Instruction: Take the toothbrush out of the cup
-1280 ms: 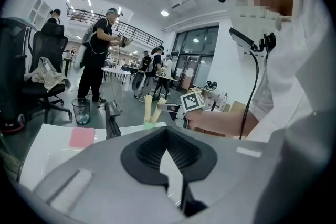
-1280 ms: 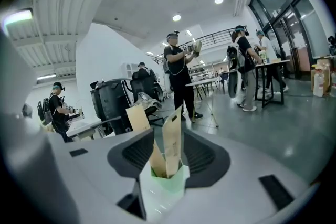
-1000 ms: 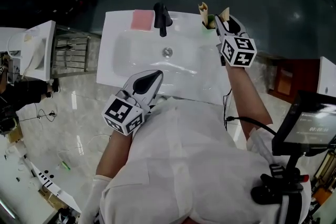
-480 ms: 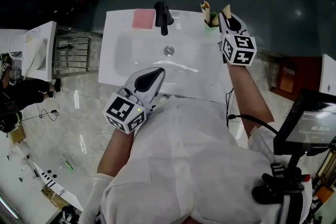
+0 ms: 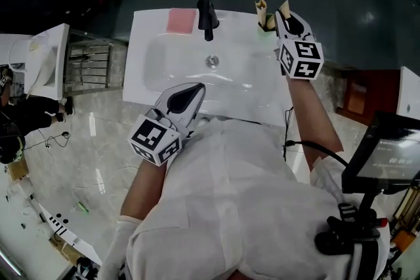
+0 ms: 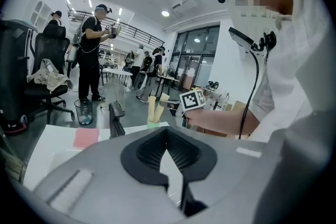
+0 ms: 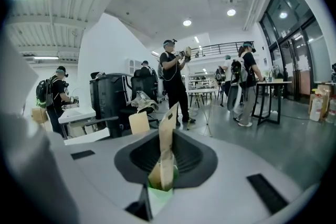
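Observation:
A green cup (image 5: 266, 29) stands on the sink's back right corner with two tan paper-sleeved toothbrushes in it. My right gripper (image 5: 283, 16) reaches over the cup. Its jaws are closing, and they pinch the nearer toothbrush (image 7: 167, 144), which stands upright between them above the cup (image 7: 160, 194). The second toothbrush (image 7: 139, 123) stands free to the left. My left gripper (image 5: 191, 94) hovers over the sink's front edge, shut and holding nothing. The left gripper view shows its closed jaws (image 6: 167, 152), with the cup (image 6: 153, 123) far beyond them.
The white sink (image 5: 151, 75) has a black faucet (image 5: 207, 18) at the back and a pink pad (image 5: 182, 20) to its left. A metal rack (image 5: 88, 62) stands left of the sink. People, desks and a chair fill the room behind.
The right gripper's jaws have drawn in around the nearer toothbrush at the cup. The left gripper has stayed where it was.

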`<move>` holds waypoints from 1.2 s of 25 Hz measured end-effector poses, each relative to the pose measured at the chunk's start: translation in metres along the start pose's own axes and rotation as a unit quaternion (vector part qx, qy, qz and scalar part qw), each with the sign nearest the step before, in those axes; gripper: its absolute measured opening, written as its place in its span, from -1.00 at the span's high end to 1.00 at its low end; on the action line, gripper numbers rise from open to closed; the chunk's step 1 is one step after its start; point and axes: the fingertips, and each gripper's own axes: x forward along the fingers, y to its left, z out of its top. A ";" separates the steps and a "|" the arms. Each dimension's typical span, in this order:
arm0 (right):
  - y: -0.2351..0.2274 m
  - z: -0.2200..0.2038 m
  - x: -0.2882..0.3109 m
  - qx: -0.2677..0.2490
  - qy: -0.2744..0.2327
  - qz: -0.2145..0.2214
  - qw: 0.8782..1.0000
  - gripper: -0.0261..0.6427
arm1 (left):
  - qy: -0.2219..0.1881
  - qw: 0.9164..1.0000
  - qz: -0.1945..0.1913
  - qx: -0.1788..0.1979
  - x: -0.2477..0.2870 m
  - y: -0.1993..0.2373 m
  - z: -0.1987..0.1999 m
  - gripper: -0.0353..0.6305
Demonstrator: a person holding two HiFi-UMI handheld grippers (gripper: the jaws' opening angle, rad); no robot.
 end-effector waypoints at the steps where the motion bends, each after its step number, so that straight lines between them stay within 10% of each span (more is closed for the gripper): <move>1: 0.001 0.004 -0.002 -0.003 -0.002 -0.001 1.000 0.77 | -0.001 1.000 -0.001 0.000 -0.002 0.000 0.000 0.88; 30: 0.030 0.086 -0.084 -0.030 -0.079 -0.053 0.995 0.78 | -0.042 0.997 -0.054 0.023 -0.062 -0.003 -0.007 0.88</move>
